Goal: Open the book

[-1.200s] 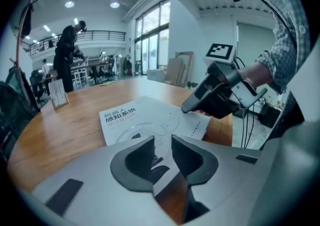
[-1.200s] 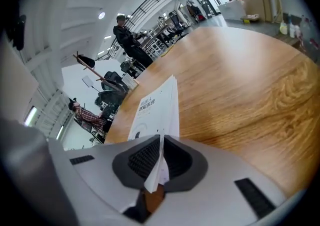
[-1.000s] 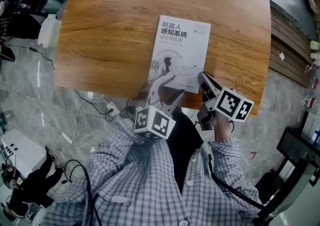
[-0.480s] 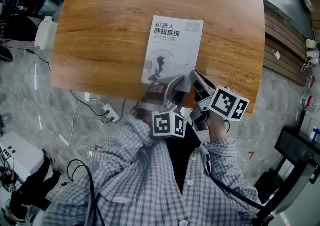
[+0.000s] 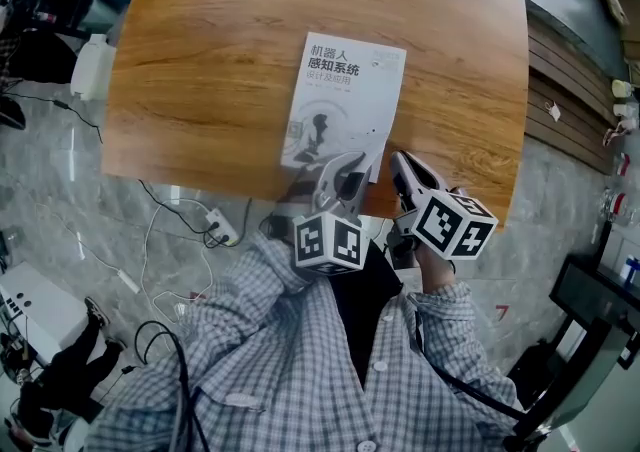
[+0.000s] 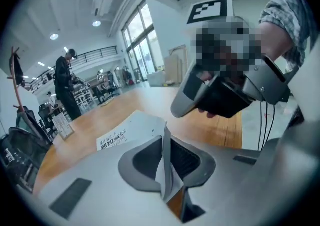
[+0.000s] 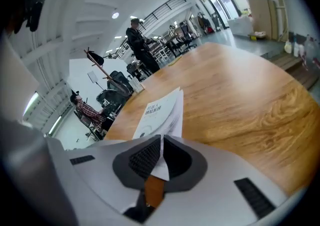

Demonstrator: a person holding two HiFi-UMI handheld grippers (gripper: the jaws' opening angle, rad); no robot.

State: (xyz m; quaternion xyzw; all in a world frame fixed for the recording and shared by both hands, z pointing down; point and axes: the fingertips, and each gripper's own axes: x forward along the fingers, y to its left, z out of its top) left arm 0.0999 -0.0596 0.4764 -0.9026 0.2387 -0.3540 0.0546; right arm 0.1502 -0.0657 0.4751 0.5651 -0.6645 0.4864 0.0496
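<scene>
Wooden surface (image 5: 220,60), pale stone floor (image 5: 80,200) around it, cables (image 5: 190,230) trailing beside the near edge. We noted a white book (image 5: 340,100) lying flat, cover up, towards the near side of the surface, its lower right corner just short of the rim.

Left claw (image 5: 350,168) sat at that lower right corner. Its jaws had just been closing, and in the left gripper view a thin white sheet stood on edge between the ribbed pads, curving up from the book; we read it as pinched.

Right claw (image 5: 399,160) was just beside the left one, at the same corner. In the right gripper view its pads were drawn together on a white paper corner, with the fore-edge of the book fanned slightly beyond them.

Both claws slanted downward. Checked sleeves (image 5: 250,280) showed behind them. People (image 7: 140,45) stood far off in the hall.
</scene>
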